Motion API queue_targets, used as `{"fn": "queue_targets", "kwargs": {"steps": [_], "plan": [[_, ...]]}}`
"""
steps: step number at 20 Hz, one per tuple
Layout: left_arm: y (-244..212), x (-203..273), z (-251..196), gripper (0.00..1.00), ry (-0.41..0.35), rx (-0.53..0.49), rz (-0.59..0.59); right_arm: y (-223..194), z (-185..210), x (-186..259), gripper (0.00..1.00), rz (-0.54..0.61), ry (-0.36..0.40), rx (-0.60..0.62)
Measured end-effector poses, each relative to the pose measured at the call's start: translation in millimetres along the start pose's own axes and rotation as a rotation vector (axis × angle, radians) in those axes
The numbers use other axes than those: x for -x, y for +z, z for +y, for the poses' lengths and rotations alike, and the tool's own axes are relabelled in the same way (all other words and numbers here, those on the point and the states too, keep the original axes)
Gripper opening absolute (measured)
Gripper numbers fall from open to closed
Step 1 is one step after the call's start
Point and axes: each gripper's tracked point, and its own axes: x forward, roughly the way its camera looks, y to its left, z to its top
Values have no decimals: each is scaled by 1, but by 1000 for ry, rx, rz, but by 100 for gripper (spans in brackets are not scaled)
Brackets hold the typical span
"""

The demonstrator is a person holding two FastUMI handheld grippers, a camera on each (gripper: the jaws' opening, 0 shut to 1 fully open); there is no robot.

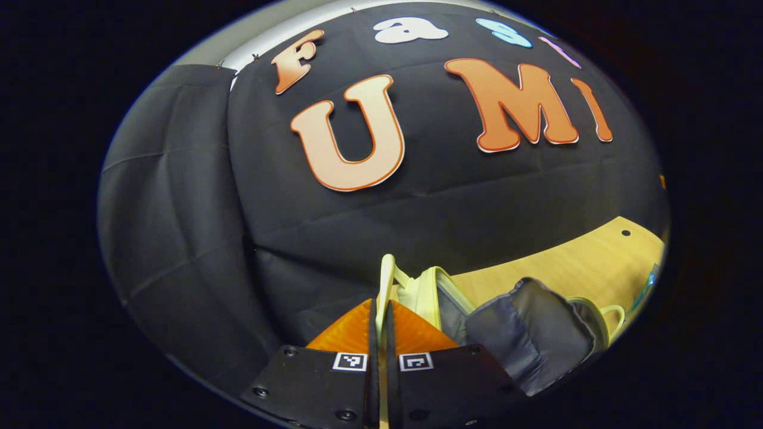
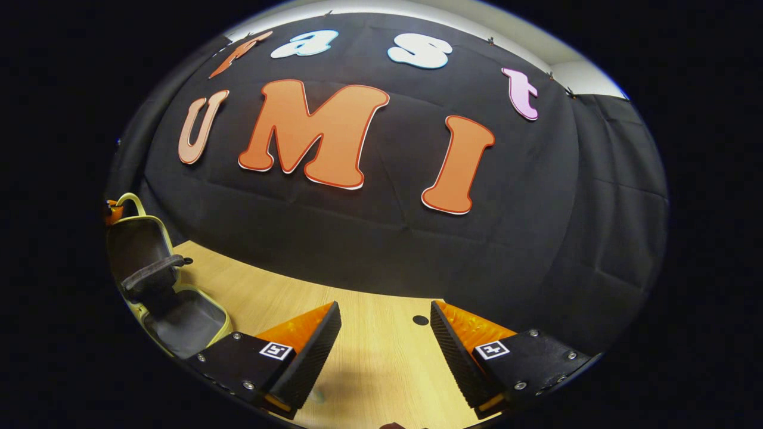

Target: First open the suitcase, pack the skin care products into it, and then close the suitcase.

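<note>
— Where's the suitcase (image 2: 161, 286)?
— At the left edge of the right gripper view, on the desk (image 2: 369, 351), open, lid (image 2: 140, 238) upright, grey lining showing.
— And the left gripper (image 1: 381, 310)?
— Bottom centre of its own view, fingers together, clamped on the lid's pale yellow rim (image 1: 386, 280).
— The right gripper (image 2: 384, 333)?
— Low in its view, fingers wide apart over bare wood, nothing between them, well apart from the suitcase.

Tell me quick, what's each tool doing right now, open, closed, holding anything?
Left tool: closed, pinching the pale yellow-green suitcase lid edge.
Right tool: open, holding nothing, over the wooden table.
</note>
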Motion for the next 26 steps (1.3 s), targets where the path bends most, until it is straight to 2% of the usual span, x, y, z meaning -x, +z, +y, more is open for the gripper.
{"fn": "queue_targets", "kwargs": {"steps": [11,12,13,14,17,19,20,22,24,25,26], "plan": [[-82,-14,60,6,69,45,133,17,35,34,95,-40,1,46],[-83,-12,67,6,96,37,134,18,38,38,95,-44,2,44],[-86,-10,76,10,130,7,133,19,40,42,95,-50,3,41],[-81,-8,76,15,120,4,120,21,43,46,95,-54,6,38],[-67,5,52,16,54,9,83,14,48,52,95,-46,15,51],[-56,13,32,24,22,-3,60,12,50,56,95,-47,27,50],[-53,20,19,43,-3,32,60,12,51,58,95,-49,34,47],[-43,32,-15,66,-66,79,46,13,46,60,95,-57,43,49],[-33,42,-44,88,-85,58,22,14,41,61,95,-72,52,47],[-29,49,-60,86,-106,63,15,13,39,62,95,-77,60,43],[-24,53,-80,92,-146,85,12,11,35,60,95,-77,62,41]]}}
